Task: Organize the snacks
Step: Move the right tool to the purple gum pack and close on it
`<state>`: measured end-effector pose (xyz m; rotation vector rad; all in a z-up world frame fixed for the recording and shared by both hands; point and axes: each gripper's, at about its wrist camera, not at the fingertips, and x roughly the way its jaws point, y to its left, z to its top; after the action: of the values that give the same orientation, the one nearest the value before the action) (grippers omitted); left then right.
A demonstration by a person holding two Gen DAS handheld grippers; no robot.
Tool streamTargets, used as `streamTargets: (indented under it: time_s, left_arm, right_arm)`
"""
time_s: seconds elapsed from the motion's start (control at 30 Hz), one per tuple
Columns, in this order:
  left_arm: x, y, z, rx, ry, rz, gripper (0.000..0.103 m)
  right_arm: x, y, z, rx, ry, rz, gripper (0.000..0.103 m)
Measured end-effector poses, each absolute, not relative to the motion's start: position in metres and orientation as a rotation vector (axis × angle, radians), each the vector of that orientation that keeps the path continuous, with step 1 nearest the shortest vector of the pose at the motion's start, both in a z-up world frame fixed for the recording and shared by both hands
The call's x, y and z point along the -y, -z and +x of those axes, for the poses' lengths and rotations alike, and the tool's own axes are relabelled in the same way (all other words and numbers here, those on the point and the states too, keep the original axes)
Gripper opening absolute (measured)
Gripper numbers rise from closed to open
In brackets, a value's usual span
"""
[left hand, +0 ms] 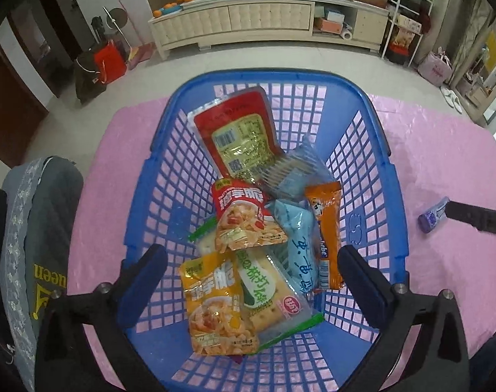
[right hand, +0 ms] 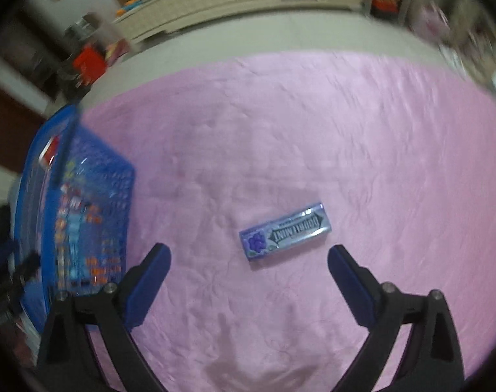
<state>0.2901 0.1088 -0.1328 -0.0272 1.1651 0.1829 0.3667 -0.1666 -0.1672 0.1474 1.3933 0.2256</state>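
Note:
A blue plastic basket [left hand: 365, 228] stands on the pink tablecloth [left hand: 437, 150] and holds several snack packs: a red pouch [left hand: 239, 130], a red noodle-snack bag [left hand: 244, 219], a yellow bag [left hand: 212, 303], a cracker pack [left hand: 267, 297], a light blue pack [left hand: 297, 238] and an orange bar [left hand: 326, 228]. My left gripper [left hand: 253, 258] hovers open over these packs, gripping nothing. A purple gum pack [right hand: 285, 230] lies flat on the cloth. My right gripper [right hand: 249, 253] hangs open just in front of it, apart from it. The gum [left hand: 431, 217] also shows right of the basket.
The basket [right hand: 84, 196] sits at the left in the right wrist view. A grey cushioned chair back [left hand: 42, 228] stands by the table's left edge. Beyond the table are a tiled floor, a cream TV cabinet [left hand: 264, 19], bags and shelves.

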Motion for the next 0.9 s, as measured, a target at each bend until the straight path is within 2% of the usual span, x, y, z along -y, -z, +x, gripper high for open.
streamTargets:
  time_s: [0.17,0.6,0.77,0.8,0.83,0.9]
  left_arm:
    - [-0.110,0.139,0.296,-1.183,-0.189,-0.047,0.103]
    - [-0.093,0.149,0.301,-1.203,-0.184,-0.084,0.103]
    - [-0.099,0.155,0.296,-1.212,-0.206,-0.106,0.103]
    - [-0.102,0.156,0.293,-1.215,-0.211,-0.108,0.103]
    - [-0.103,0.157,0.293,-1.216,-0.216,-0.109,0.103]
    - [-0.106,0.156,0.291,-1.219,-0.222,-0.108,0.103]
  right_arm:
    - [0.166,0.183,0.376,-1.414,-0.173,0.104,0.098]
    - [0.129,0.216,0.366,-1.378,-0.288,-0.386,0.098]
    - [0.144,0.231,0.368,-1.424,-0.340,-0.284,0.098]
    - [0.147,0.232,0.366,-1.412,-0.335,-0.283,0.097]
    - [0.148,0.233,0.367,-1.397,-0.326,-0.303,0.087]
    - [0.151,0.231,0.364,-1.362,-0.346,-0.301,0.083]
